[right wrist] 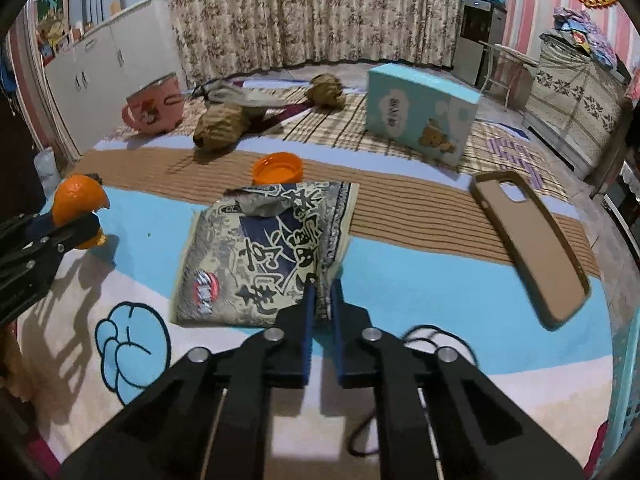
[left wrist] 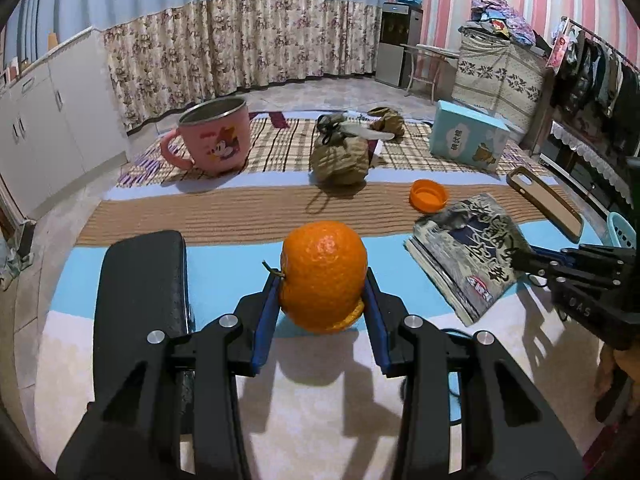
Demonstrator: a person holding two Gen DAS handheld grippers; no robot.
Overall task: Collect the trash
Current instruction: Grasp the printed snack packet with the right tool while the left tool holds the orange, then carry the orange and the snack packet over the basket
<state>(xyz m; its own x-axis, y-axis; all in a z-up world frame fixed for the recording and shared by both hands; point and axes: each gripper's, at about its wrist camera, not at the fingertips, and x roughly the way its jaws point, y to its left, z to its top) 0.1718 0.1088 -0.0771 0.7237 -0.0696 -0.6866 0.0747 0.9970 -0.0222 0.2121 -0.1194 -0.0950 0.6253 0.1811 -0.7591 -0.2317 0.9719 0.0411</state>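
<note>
A striped blanket of blue, brown and cream covers the surface, with a checked mat at its far end. Around the printed snack packet lie an orange cap just beyond it and a tan phone case to its right. Farther back on the mat stand a pink mug, crumpled brown paper and a light blue box.

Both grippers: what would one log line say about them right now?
left gripper: shut on orange peel | right gripper: shut on snack bag corner | both over the mat
</note>
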